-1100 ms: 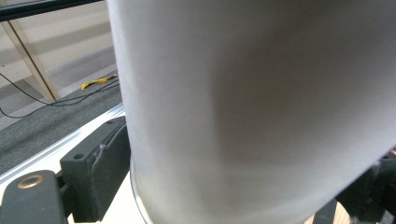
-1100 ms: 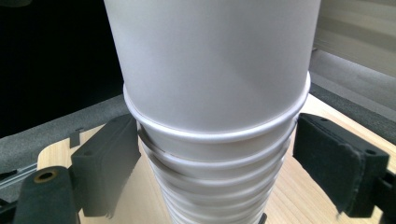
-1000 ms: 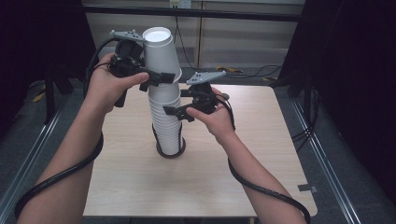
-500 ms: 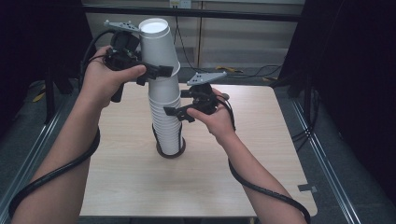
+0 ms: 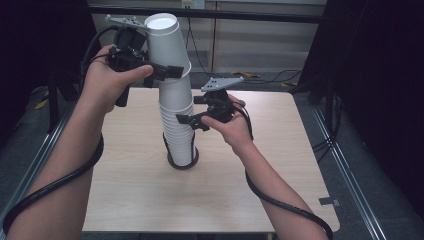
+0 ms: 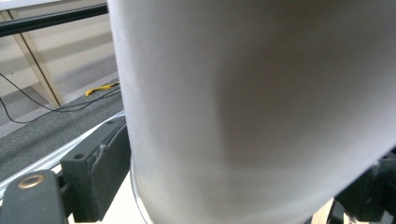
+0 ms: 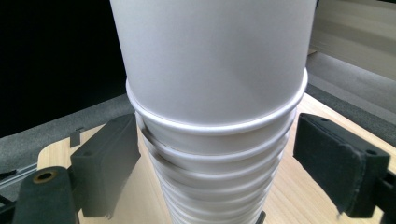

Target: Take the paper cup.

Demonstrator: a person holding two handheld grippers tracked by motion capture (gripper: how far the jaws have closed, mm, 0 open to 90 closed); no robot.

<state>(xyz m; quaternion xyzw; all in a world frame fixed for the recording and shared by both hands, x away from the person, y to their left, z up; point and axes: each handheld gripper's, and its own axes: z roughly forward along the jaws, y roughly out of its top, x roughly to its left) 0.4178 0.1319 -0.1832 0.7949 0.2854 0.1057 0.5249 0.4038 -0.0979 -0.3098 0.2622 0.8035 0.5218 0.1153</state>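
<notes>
**Top cup gripped above a stack of white paper cups**

A tall stack of white paper cups (image 5: 179, 135) stood upside down on the wooden tabletop (image 5: 125, 190), its lowest rim inside a dark ring (image 5: 194, 161) near the middle of the board. In the high view the stack leaned slightly toward the left at its top.

The left tool (image 5: 159, 71) was closed on the top cup (image 5: 166, 42), its jaws clamped across the lower part of that cup just above its rim. The top cup sat tilted, its flat base facing up and toward the camera, and its rim was close over the cup beneath it; whether it was clear of that cup could not be told. In the left gripper view the top cup's white wall (image 6: 243, 107) stood right in front of the camera, with the left jaw pad (image 6: 100, 172) pressed against its side.

The right tool (image 5: 186, 120) was at the middle of the stack, lower than the left tool. In the right gripper view its two jaws stood on either side of the nested rims (image 7: 219, 154). The left pad (image 7: 109, 156) was at or just beside the rims, and the right pad (image 7: 334, 158) stood apart from them with a visible gap, so this tool was open around the stack and not pressing on it.

Both forearms came in from the bottom edge, each trailing a black cable (image 5: 55, 185).
</notes>
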